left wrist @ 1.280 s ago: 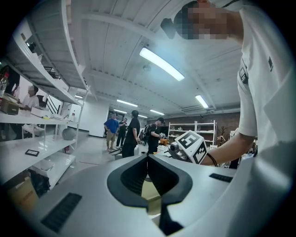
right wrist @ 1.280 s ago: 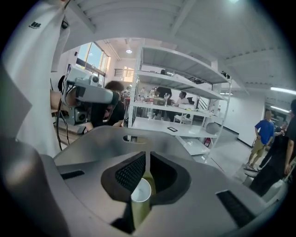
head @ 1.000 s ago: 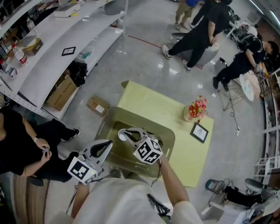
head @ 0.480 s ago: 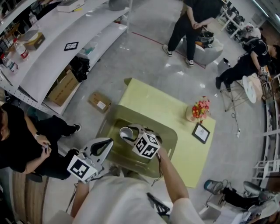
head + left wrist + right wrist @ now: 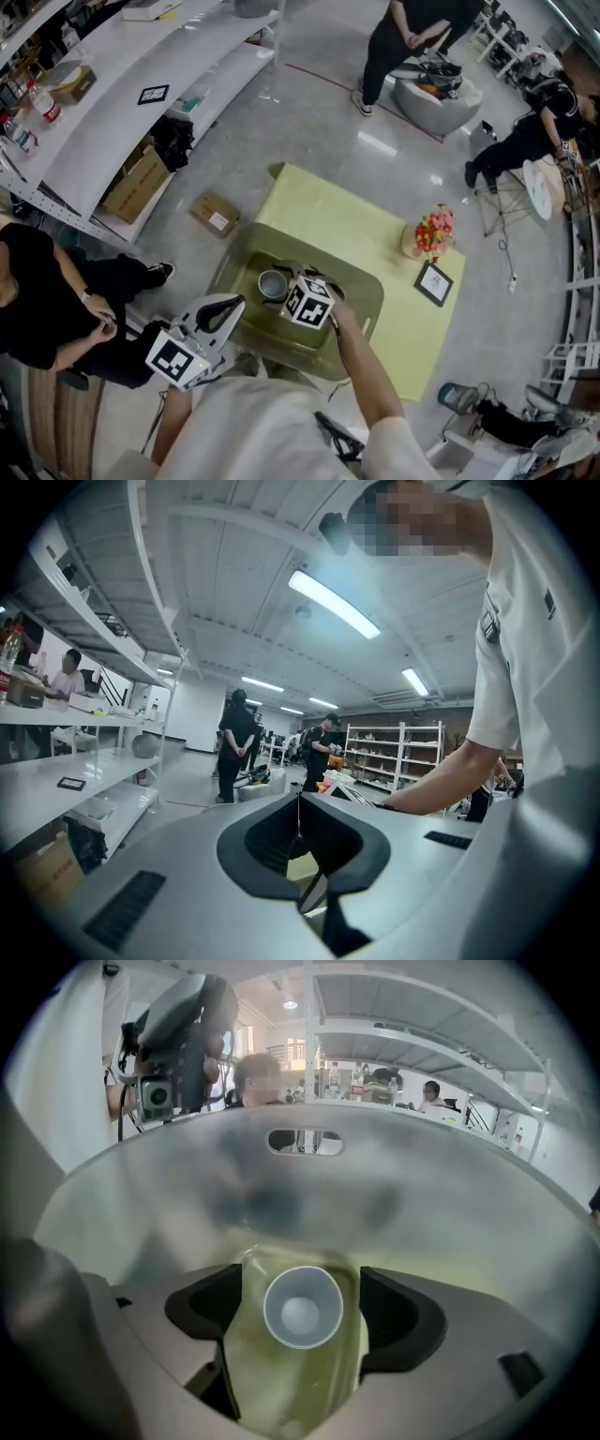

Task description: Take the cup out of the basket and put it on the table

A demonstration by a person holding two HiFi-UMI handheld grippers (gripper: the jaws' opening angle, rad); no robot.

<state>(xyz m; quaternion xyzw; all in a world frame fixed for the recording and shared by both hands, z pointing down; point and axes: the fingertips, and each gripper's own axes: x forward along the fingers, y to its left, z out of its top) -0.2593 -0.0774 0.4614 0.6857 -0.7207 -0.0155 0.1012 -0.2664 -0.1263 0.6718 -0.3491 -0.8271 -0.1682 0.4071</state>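
1 cup (image 5: 302,1308) sits between jaws of right tool (image 5: 300,1288), just opening.

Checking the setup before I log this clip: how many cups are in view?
1. The cup stands upright inside the basket on the table. The jaws of the right gripper have just been opening around it without touching it. Another could hide behind that gripper.

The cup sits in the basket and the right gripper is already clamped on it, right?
Not clamped. The right gripper view shows the right gripper with jaws that have just been opening, standing apart either side of the cup without touching it. The cup does sit in the basket.
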